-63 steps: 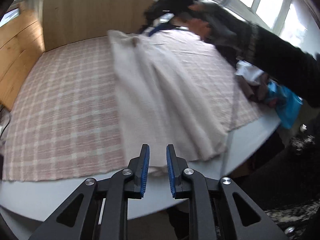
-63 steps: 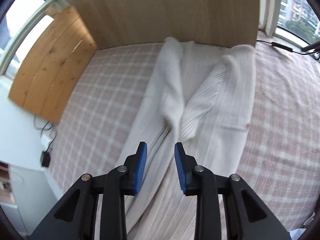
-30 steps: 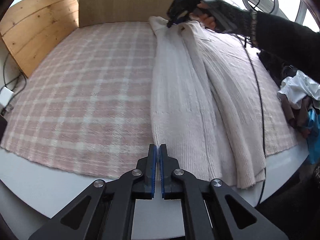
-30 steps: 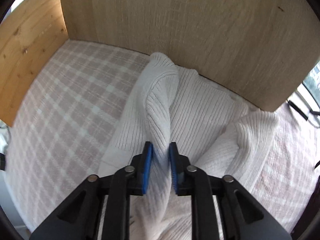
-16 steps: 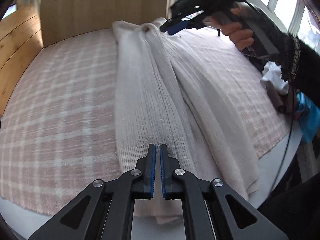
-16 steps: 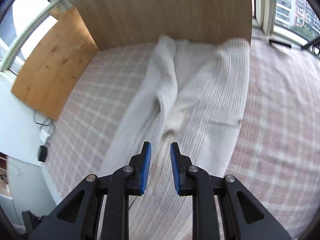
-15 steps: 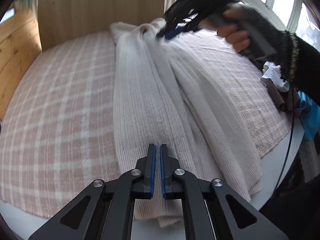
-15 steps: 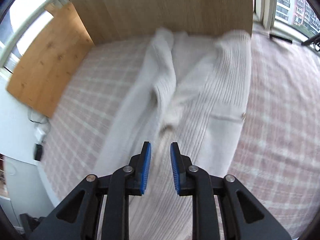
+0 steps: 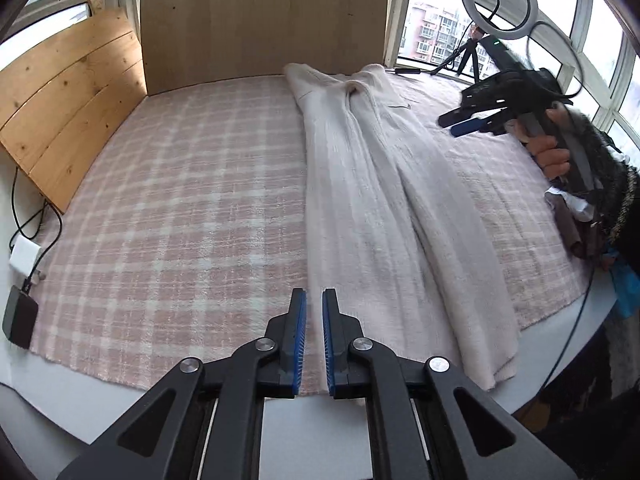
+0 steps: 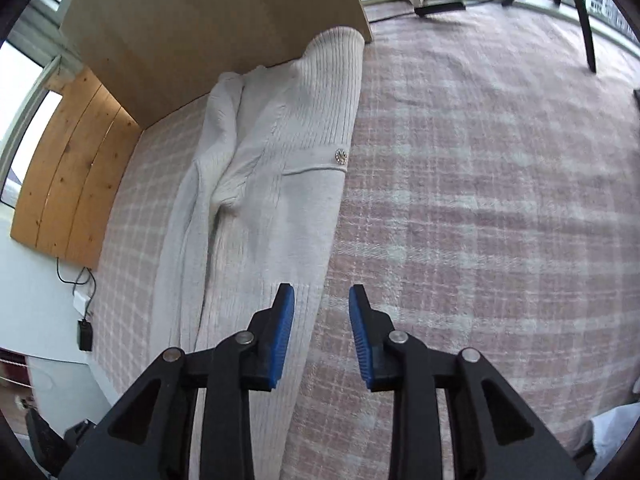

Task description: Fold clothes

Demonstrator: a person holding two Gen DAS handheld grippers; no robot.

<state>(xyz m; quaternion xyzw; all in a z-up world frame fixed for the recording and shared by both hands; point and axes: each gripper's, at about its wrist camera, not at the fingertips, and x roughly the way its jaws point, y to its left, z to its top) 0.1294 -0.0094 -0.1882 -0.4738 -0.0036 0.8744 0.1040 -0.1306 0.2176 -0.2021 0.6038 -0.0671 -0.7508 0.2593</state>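
A pink plaid blanket (image 9: 180,208) covers the white table (image 9: 72,408), backed by a pale wood panel (image 9: 260,16) and a knotty plank board (image 9: 68,100). Daylight enters through windows (image 9: 432,20) showing apartment blocks, where a ring light (image 9: 500,0) stands on the sill.

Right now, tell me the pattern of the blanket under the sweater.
Pink-and-white plaid blanket, clearest in the left wrist view.

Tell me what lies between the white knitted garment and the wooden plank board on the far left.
Only bare pink plaid blanket separates the white knitted garment from the plank board; nothing rests on that stretch. The left wrist view shows it best.
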